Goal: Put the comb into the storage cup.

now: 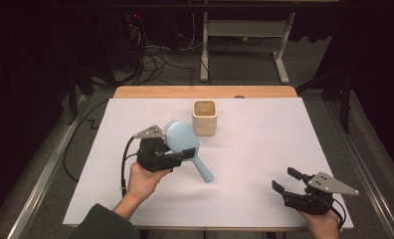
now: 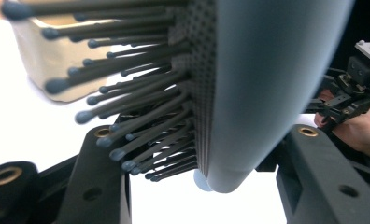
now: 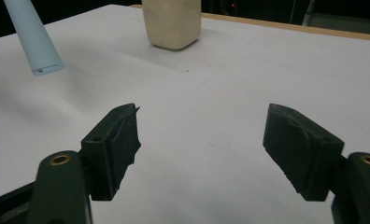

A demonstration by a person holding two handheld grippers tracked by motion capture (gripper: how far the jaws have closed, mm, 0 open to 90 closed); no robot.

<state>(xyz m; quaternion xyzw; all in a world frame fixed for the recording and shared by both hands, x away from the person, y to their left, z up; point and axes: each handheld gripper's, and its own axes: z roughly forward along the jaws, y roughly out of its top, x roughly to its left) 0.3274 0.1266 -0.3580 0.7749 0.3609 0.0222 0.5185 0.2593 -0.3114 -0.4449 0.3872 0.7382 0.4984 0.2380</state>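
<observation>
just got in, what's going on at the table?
A person works two handheld grippers over a white-covered table. The left gripper is shut on the head of a light blue plastic hairbrush, held above the table with its handle slanting down toward the person and its bristles facing away from them. A square beige cup stands upright just beyond the brush. The right gripper is open with nothing between its jaws, at the table's near right corner.

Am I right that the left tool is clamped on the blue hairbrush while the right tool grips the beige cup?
Not quite: the right tool is open and holds nothing, as the right gripper view shows; the beige cup stands apart. The left tool does clamp the blue hairbrush.
</observation>
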